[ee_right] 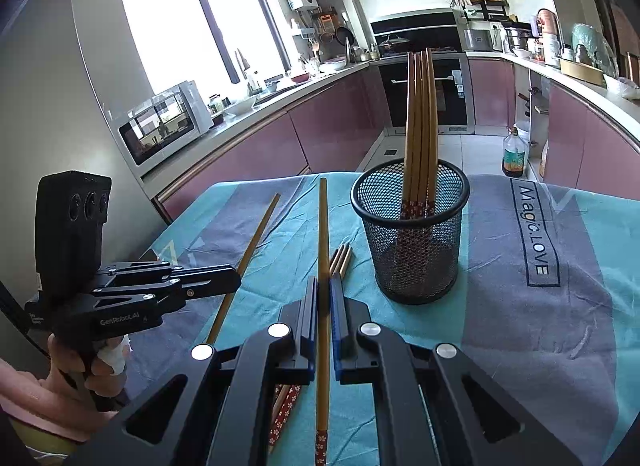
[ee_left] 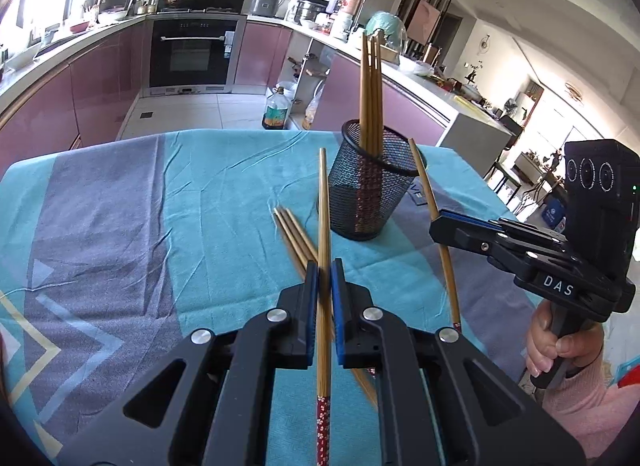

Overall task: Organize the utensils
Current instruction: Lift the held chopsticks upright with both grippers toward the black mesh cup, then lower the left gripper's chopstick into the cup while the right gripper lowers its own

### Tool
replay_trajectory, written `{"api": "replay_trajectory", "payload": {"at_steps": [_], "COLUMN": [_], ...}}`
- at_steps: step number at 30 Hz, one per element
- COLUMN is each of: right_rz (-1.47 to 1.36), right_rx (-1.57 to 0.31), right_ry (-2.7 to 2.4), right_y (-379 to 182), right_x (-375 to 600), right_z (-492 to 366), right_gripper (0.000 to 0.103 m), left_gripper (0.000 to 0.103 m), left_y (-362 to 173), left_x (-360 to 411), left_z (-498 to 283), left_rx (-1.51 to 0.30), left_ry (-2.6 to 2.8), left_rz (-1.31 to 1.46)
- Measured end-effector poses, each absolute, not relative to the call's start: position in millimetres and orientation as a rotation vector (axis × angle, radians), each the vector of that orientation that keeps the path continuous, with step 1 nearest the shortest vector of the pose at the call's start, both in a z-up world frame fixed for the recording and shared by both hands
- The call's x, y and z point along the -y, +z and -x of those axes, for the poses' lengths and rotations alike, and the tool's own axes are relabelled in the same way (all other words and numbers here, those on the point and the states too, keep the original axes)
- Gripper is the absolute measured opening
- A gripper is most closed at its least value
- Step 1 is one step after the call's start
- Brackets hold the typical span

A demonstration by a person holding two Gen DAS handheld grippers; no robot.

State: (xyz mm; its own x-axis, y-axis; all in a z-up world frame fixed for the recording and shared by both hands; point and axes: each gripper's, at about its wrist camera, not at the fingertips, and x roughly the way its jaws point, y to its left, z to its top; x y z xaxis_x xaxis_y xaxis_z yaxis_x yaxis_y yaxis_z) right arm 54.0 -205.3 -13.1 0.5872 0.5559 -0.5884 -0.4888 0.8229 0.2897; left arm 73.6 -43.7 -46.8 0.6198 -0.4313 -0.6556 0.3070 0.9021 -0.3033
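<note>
My left gripper [ee_left: 324, 266] is shut on one wooden chopstick [ee_left: 322, 193] with a red patterned end, held lifted and pointing away. My right gripper [ee_right: 324, 284] is shut on another chopstick [ee_right: 322, 225] in the same way. Each gripper also shows in the other view: the right gripper [ee_left: 437, 221] with its chopstick [ee_left: 424, 177], the left gripper [ee_right: 238, 278] with its chopstick [ee_right: 256, 234]. A black mesh cup [ee_left: 368, 189] [ee_right: 412, 234] stands just ahead, holding several upright chopsticks [ee_left: 370, 85] [ee_right: 420, 125]. Three loose chopsticks [ee_left: 294, 238] [ee_right: 340, 260] lie on the cloth.
A teal and grey tablecloth [ee_right: 540, 306] covers the table, whose far edge [ee_left: 224, 131] runs just behind the cup. An oil bottle [ee_left: 276, 107] stands on the kitchen floor beyond. A person's hands [ee_left: 560, 350] [ee_right: 80, 362] hold the gripper handles.
</note>
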Motion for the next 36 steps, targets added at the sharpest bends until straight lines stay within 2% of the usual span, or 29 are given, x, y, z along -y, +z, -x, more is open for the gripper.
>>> {"api": "replay_trajectory", "payload": {"at_steps": [21, 36], "right_rz": [-0.145, -0.126], "right_rx": [-0.585, -0.508], "right_ry": [0.594, 0.573], "right_y": [24, 51], "right_x": [232, 239], "right_z": [-46, -50], "right_gripper": [0.005, 0.005], "left_gripper": [0.007, 0.007], "left_y": [13, 42], "left_x": [37, 44], "left_z": [-43, -63], "left_rx": [-0.653, -0.59], "left_ry": [-0.519, -0.528], "left_rz": [0.197, 0.194]}}
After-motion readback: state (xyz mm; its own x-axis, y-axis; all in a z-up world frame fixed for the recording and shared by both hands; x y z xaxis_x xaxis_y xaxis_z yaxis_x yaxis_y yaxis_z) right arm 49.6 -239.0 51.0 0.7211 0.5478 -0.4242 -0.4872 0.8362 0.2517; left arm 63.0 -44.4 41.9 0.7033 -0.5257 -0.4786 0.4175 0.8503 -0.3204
